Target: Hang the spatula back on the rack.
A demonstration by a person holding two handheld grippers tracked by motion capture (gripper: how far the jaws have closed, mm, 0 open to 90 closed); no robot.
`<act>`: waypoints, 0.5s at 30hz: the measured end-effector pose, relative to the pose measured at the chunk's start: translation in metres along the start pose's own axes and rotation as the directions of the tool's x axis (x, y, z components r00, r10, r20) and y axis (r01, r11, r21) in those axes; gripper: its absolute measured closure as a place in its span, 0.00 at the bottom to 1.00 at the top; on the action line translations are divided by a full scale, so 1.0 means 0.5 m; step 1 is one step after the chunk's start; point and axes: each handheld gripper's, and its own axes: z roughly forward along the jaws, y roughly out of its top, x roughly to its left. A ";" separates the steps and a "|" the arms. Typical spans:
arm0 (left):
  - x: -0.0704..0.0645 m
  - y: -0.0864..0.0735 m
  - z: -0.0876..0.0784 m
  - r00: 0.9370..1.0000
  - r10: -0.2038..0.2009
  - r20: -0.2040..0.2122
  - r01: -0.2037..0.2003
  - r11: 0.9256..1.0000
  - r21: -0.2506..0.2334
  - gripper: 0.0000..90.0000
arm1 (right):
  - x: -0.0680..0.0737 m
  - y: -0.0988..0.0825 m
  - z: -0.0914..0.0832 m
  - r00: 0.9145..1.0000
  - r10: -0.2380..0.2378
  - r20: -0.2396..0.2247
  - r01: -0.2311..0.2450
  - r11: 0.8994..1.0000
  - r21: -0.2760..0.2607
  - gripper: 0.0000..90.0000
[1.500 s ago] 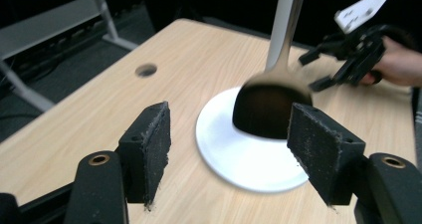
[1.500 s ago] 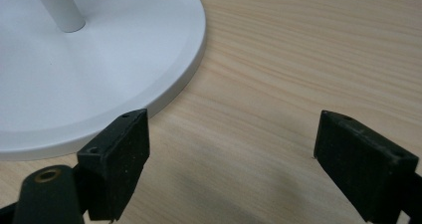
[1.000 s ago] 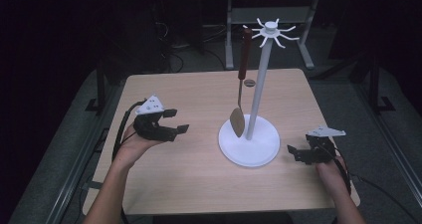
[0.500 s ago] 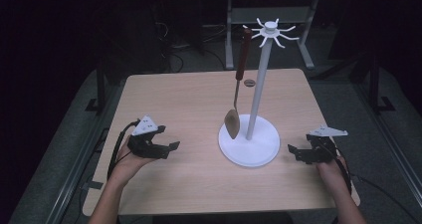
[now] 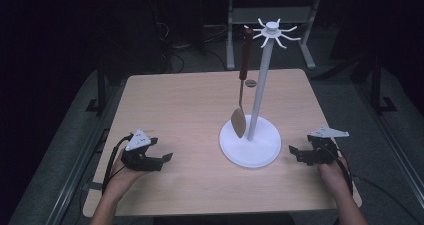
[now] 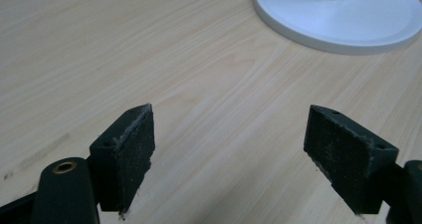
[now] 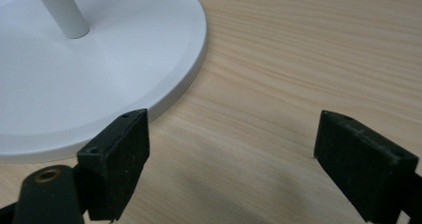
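A white stand [image 5: 257,90] with a round base [image 5: 260,145] and hooked arms on top rises near the middle right of the wooden table [image 5: 190,110]. A spoon [image 5: 242,85] with a dark red handle hangs from one hook, its bowl just above the base. My left gripper [image 5: 165,160] rests low at the table's front left, open, with bare wood between its pads [image 6: 130,154]. At the front right my right gripper [image 5: 295,152] is open too, its jaws beside the base rim [image 7: 189,74].
A small round dark object [image 5: 250,83] lies on the table behind the stand's pole. Metal frame legs [image 5: 230,30] and cables stand on the dark floor beyond the far edge. Bare wood stretches between the two grippers.
My left gripper has dropped from a raised spot at the table's left down toward the front edge. The right gripper has stayed put, and the spoon still hangs.
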 end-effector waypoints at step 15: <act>0.013 -0.050 0.016 1.000 0.016 0.005 -0.017 0.997 0.080 0.22 | 0.006 0.002 0.003 1.000 -0.027 0.003 0.027 1.000 0.003 0.16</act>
